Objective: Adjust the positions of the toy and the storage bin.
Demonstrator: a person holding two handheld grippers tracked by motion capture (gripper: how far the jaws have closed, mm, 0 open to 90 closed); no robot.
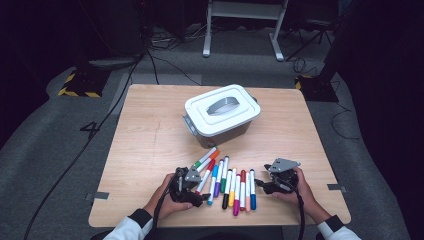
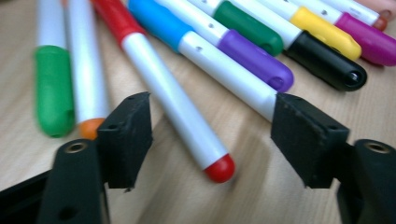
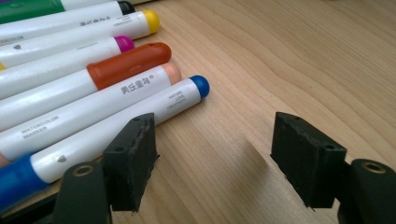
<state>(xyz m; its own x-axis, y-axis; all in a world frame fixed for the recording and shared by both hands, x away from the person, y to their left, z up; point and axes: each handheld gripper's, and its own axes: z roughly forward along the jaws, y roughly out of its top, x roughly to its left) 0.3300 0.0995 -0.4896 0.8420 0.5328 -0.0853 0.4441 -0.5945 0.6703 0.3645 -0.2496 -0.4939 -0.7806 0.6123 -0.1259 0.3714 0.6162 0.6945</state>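
Left gripper [image 2: 212,135] is open around the red marker [image 2: 175,107], right gripper [image 3: 215,156] open over bare bench [image 3: 289,60]. I'd centre on the barrel, then squeeze.

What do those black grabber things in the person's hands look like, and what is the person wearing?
Each hand holds a black gripper: the left gripper and the right gripper. Each carries a grey three-cornered plate on top and trails a black cable back toward the person. Seen close in the gripper views, each has two chunky black jaws with rough, blocky pads and small brass-coloured screw holes. The sleeves are white with dark cuffs.
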